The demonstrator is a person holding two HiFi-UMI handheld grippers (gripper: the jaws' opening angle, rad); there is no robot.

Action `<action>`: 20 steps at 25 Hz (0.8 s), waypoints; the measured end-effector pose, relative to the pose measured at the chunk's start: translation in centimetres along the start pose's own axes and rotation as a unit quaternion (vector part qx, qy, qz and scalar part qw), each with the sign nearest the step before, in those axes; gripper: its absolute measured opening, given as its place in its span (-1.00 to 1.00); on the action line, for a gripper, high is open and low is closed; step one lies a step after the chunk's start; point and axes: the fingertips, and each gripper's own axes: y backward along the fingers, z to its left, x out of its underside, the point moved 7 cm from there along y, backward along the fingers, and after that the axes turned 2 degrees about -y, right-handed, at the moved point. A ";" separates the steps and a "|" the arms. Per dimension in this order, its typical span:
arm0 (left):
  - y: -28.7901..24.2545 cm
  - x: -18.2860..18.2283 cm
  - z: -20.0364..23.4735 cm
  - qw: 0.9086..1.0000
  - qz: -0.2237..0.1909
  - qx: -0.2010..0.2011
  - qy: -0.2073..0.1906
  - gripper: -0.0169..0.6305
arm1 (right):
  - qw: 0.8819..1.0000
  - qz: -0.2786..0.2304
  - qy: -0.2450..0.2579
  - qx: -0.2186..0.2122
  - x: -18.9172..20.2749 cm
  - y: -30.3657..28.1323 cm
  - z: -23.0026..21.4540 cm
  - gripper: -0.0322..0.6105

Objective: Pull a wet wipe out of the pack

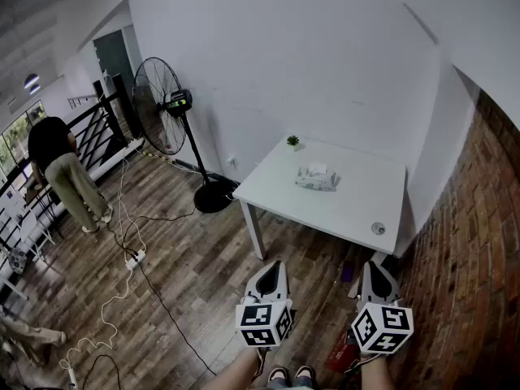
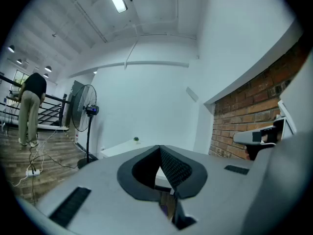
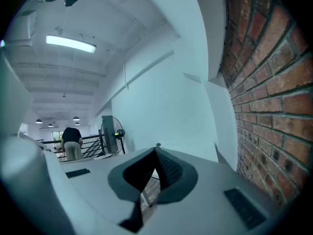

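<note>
The soft, pale plastic pack of wet wipes (image 1: 317,178) lies near the middle of the smooth white rectangular desk (image 1: 357,211), well apart from me. My left tool (image 1: 274,268) and right tool (image 1: 373,266) hang over the wooden plank floor (image 1: 187,266), each with jaws together on nothing. I judge the light pack could lift with the wipe unless one tool pins it, and the thin damp sheet could tear.

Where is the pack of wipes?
In the head view, the pack of wipes lies on the white table, toward its far side, just in front and right of the little green plant.
</note>
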 end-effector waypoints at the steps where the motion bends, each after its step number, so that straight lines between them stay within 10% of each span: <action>1: -0.1 -0.1 0.0 1.000 -0.001 0.001 -0.001 -0.94 | 1.000 0.000 0.001 0.000 -0.1 0.0 0.0 -0.90; 20: -0.2 -0.4 1.1 1.000 -0.005 -0.012 -0.005 -0.94 | 1.000 0.008 -0.021 -0.016 0.8 -1.0 0.5 -0.90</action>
